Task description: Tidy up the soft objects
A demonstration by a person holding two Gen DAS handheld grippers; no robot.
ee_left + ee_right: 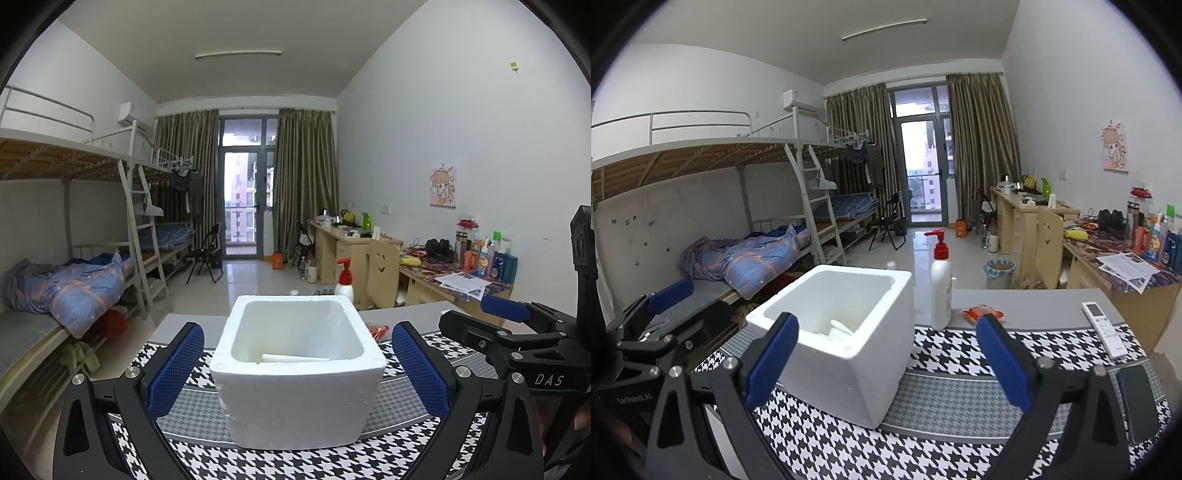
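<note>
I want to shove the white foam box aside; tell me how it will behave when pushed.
The foam box looks like thick-walled polystyrene, so probably stiff but very light, likely sliding easily over the houndstooth mat. It stands tall and nearly empty, so a high push may tip it. Its grainy rim could dent or crumble under hard squeezing.

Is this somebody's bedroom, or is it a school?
It looks like a shared dorm room. There are metal bunk beds with a ladder along one wall, a rumpled blue quilt on a lower bunk, and wooden desks crowded with bottles and headphones along the other.
</note>
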